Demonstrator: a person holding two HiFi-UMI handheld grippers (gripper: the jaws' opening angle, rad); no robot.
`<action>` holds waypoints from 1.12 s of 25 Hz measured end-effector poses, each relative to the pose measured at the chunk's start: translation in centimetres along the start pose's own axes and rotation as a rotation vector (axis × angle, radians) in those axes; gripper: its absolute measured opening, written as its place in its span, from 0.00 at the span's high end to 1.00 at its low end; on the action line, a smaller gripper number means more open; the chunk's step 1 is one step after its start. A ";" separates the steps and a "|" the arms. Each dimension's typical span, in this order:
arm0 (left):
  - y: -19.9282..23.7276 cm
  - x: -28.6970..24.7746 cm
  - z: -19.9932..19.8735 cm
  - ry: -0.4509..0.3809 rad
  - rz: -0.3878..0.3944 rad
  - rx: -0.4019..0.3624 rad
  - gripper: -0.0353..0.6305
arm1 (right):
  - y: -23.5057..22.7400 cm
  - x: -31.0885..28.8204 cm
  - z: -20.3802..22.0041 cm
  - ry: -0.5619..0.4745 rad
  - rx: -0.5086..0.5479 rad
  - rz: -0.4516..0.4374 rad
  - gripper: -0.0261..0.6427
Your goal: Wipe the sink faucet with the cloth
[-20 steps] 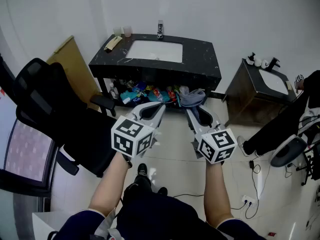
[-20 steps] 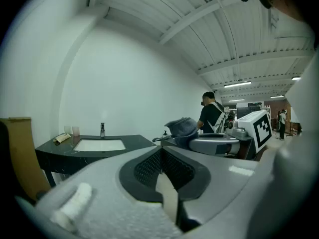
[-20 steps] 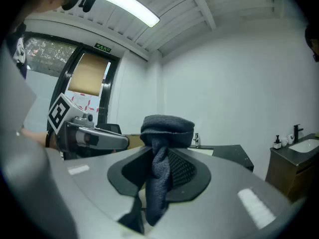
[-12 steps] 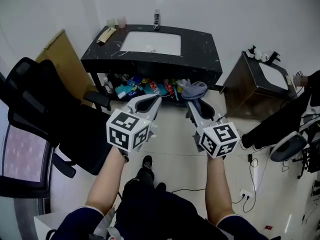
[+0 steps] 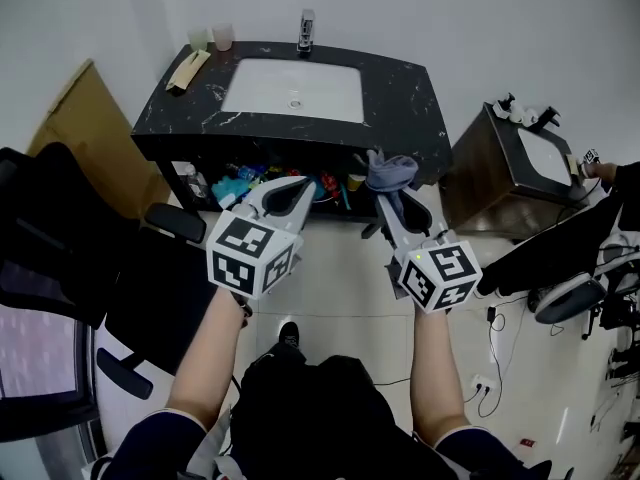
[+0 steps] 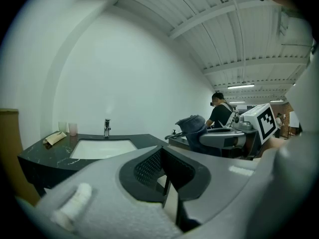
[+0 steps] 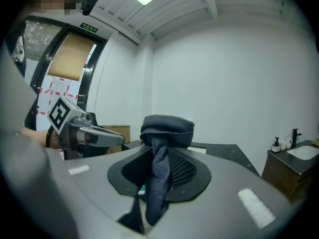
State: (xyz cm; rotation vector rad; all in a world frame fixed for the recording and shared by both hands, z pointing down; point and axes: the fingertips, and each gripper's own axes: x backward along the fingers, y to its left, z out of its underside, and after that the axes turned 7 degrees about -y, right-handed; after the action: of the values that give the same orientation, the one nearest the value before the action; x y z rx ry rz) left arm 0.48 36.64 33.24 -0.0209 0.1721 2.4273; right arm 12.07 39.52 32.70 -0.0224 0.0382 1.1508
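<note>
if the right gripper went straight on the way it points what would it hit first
Probably the black counter, near its front edge to the right of the basin. The cloth clamped in the right gripper would touch first. Depth is hard to judge.

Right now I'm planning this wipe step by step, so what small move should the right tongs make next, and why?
Probably carry the right tongs forward over the counter toward the faucet. They are clamped on the grey cloth, so nothing needs picking up. They hang in front of the counter's near edge, while the faucet stands at the far edge behind the basin, out of touch.
</note>
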 end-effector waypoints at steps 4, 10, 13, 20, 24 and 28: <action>3.1 -1.7 0.1 0.008 0.009 0.008 0.94 | -0.5 -3.5 -0.1 0.009 0.004 0.012 0.83; 7.5 -4.1 -0.1 0.002 -0.016 -0.006 0.95 | -1.7 -8.5 0.1 0.021 0.018 0.006 0.83; 9.1 -5.9 0.3 0.009 -0.024 -0.001 0.94 | -3.1 -10.8 0.5 0.019 0.012 0.000 0.83; 13.2 -11.7 0.2 0.024 -0.063 -0.001 0.94 | -7.5 -17.1 1.0 -0.001 -0.009 -0.053 0.83; 15.6 -16.1 -0.1 0.035 -0.101 -0.001 0.94 | -10.7 -21.0 1.2 -0.011 -0.020 -0.098 0.83; 17.2 -19.8 0.1 0.064 -0.127 -0.007 0.94 | -14.1 -24.3 1.7 -0.007 -0.049 -0.133 0.83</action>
State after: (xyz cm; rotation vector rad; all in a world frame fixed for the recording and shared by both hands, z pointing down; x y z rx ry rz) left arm 4.40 10.90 36.56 -0.1094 0.1851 2.3015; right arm 15.06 11.71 35.36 -0.0635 0.0024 1.0187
